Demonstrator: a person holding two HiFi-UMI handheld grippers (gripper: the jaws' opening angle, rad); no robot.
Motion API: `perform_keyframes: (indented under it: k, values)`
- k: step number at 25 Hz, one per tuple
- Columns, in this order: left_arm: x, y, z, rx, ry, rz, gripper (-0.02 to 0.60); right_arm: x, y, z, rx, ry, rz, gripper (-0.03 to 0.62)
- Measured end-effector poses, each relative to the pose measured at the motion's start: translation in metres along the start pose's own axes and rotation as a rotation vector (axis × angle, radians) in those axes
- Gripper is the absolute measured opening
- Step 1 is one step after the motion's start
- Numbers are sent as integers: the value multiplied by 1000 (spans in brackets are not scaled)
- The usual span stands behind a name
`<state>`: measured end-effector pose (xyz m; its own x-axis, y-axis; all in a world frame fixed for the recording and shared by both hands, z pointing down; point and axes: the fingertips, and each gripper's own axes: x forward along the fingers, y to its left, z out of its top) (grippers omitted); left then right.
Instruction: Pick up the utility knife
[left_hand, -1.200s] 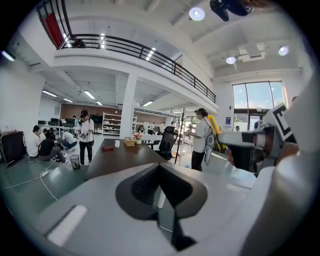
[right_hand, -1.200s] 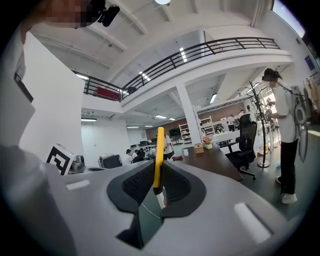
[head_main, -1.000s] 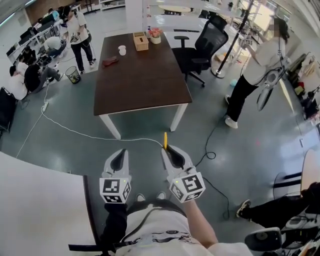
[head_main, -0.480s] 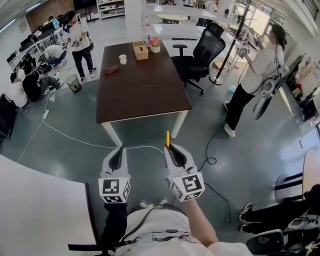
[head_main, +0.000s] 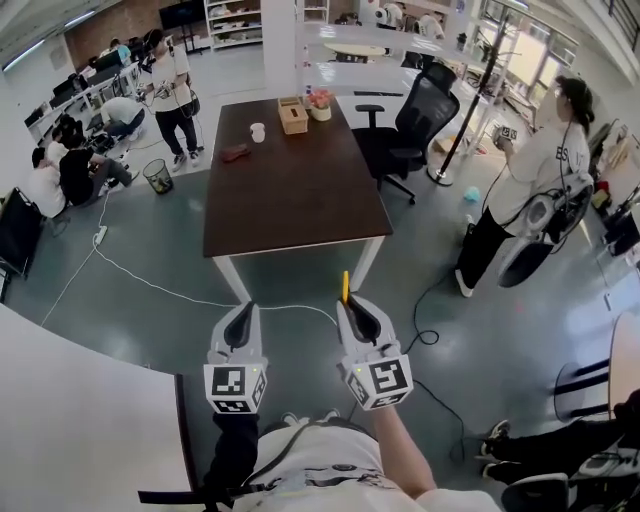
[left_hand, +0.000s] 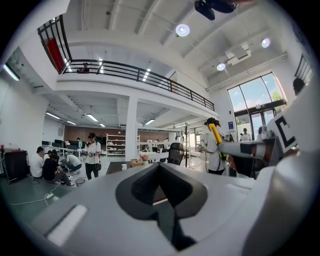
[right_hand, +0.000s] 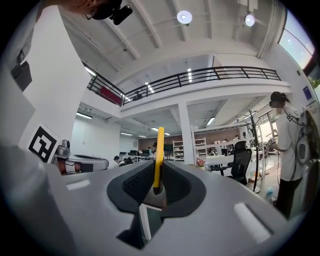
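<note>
The right gripper has its jaws clamped on the yellow utility knife, which sticks out forward from them. The left gripper, just beside the right gripper, has its jaws together and empty. I think it is best to hold the clamp firm and point the knife away from the body.

1. Bright, even daylight fills the head view; the windows blow out white at top right.
2. Round ceiling lamps glare in both gripper views.
3. Fisheye distortion bends straight lines, and the corners go black.
4. The left gripper and right gripper look soft close to the lens.
5. Shadows on the floor are faint.
</note>
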<state>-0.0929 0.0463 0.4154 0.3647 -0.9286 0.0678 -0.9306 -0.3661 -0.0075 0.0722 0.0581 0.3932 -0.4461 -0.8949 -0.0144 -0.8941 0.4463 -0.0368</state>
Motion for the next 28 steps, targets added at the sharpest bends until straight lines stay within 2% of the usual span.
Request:
perform_keyframes:
  k: [28]
  values:
    - [16, -2, -12, -3, 21, -15, 0, 5, -8, -11, -29, 26, 1, 48]
